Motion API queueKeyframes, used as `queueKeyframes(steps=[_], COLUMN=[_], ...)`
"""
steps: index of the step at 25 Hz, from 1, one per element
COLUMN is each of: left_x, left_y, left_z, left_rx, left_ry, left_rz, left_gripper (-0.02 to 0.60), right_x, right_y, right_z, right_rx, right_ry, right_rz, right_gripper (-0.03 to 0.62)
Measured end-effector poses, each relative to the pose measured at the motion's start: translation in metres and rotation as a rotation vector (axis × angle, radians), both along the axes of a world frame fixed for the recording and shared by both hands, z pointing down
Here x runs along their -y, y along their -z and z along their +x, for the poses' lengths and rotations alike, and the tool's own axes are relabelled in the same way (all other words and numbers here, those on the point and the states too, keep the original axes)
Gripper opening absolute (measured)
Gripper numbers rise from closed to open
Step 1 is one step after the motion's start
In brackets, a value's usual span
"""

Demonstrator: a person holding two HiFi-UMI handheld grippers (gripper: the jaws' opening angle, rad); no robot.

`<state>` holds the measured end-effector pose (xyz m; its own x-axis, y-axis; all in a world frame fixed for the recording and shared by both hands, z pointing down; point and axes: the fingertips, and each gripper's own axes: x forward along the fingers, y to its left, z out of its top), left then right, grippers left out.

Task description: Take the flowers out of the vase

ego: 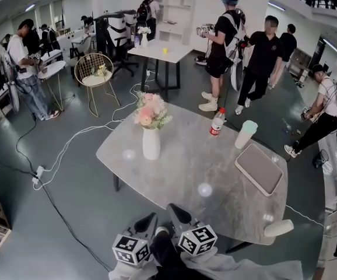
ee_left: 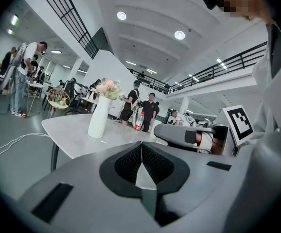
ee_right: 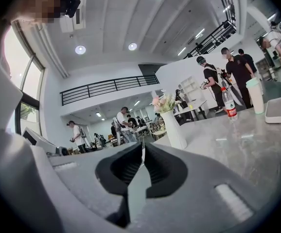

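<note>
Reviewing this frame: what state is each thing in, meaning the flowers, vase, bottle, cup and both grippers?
flowers: in the vase
vase: upright on the table
bottle: upright, capped
cup: upright
left gripper: shut, empty
right gripper: shut, empty

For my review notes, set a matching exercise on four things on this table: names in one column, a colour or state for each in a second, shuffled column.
Column A
1. vase
2. bottle
3. cup
4. tray

Column B
a. red label
b. grey, lying flat
c. white, holds the flowers
d. pale green, upright

Pairs: 1-c, 2-a, 3-d, 4-b
</note>
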<state>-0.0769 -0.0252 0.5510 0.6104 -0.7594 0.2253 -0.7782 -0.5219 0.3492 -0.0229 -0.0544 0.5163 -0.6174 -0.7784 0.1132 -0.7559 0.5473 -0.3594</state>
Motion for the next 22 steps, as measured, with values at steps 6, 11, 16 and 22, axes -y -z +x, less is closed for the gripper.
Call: queueKeyframes(steps=[6,11,16,22], left_x=[0.049,0.087,0.124,0.170], left_y=[0.005,0.009,0.005,-0.002], left_z=[-0.005,-0.005,-0.017,-0.027], left_rx=[-0.004,0.008,0.018,0.028], left_ry=[-0.006,-0.030,-0.024,-0.036], left_rz=[0.007,0.018,0.011,-0.006], left_gripper=[0.003,0.003,0.003,0.003], right_x=[0.045,0.084,0.124,0.168], right_y=[0.006,0.010,0.015,0.012], right_z=[0.001,0.002,0.004,-0.003], right_rx=[0.001,0.004,0.009,0.012], right_ry=[-0.024,-0.047,-0.078,-0.090], right_rz=[0.012,0.020,0.037,0.038], right_gripper=[0.014,0.014,0.014,0.014])
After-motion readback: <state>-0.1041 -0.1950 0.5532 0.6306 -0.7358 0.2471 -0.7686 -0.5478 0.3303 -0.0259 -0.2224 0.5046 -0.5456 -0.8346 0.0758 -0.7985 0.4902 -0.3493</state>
